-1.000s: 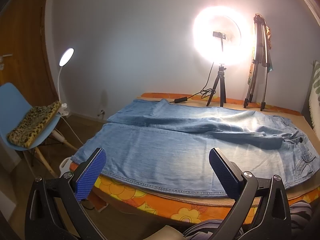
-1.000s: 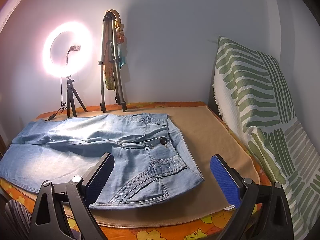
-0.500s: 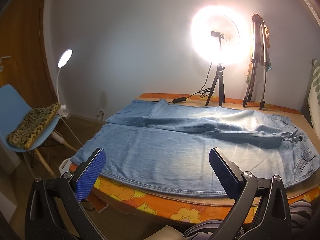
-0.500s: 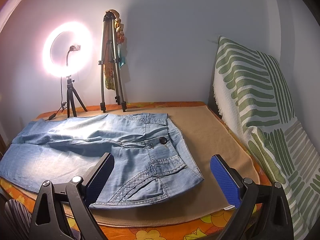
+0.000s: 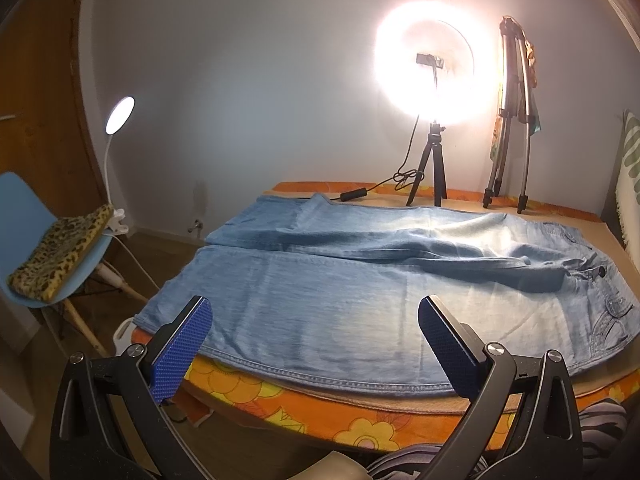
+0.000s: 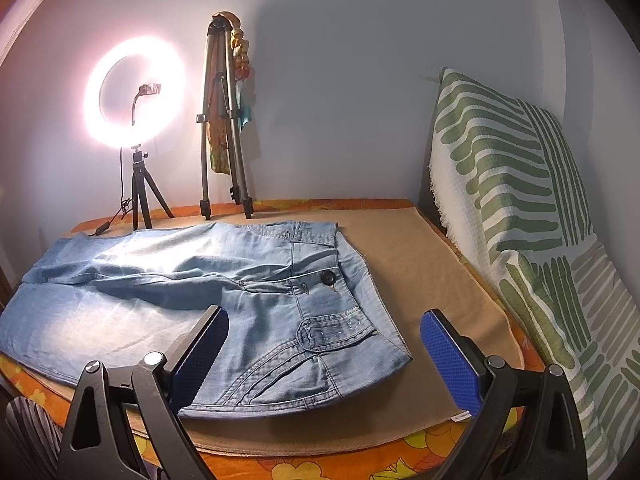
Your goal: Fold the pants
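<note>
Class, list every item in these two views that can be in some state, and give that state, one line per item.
Jeans: spread flat, unfolded, waist button fastened.
Left tongs: open, empty, above the near hem.
Right tongs: open, empty, above the waist end.
Ring light: on.
Desk lamp: on.
Tall tripod: legs closed, standing against the wall.

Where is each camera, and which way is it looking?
Left wrist: on the left gripper, near the table's front edge, looking across the jeans legs toward the ring light; its two open blue fingers show.
Right wrist: on the right gripper, looking over the jeans' waist end toward the striped cushion; its open fingers show.
Shared: jeans, ring light, tall tripod.
</note>
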